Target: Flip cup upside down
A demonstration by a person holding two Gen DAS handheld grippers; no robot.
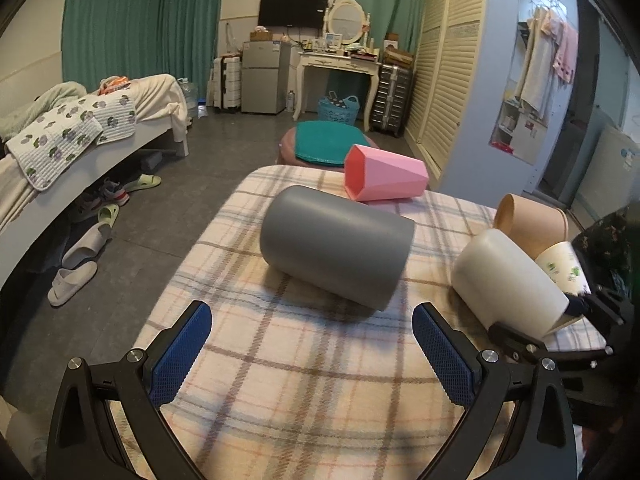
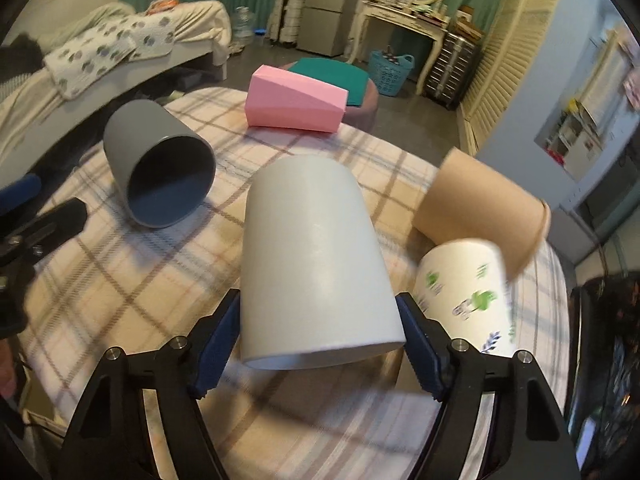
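Several cups lie on their sides on a plaid-covered table [image 1: 304,380]. My right gripper [image 2: 320,340] is shut on a white cup [image 2: 312,264], its blue pads against both sides near the rim, base pointing away. That white cup also shows in the left wrist view [image 1: 504,280]. My left gripper [image 1: 312,348] is open and empty, just in front of a grey cup [image 1: 336,244] lying on its side; its open mouth shows in the right wrist view [image 2: 160,168].
A pink faceted cup [image 1: 384,178] lies at the table's far edge. A brown paper cup [image 2: 484,216] and a printed paper cup [image 2: 464,292] lie right of the white cup. A round stool with a teal cushion [image 1: 324,144] stands beyond the table. A bed [image 1: 80,140] is on the left.
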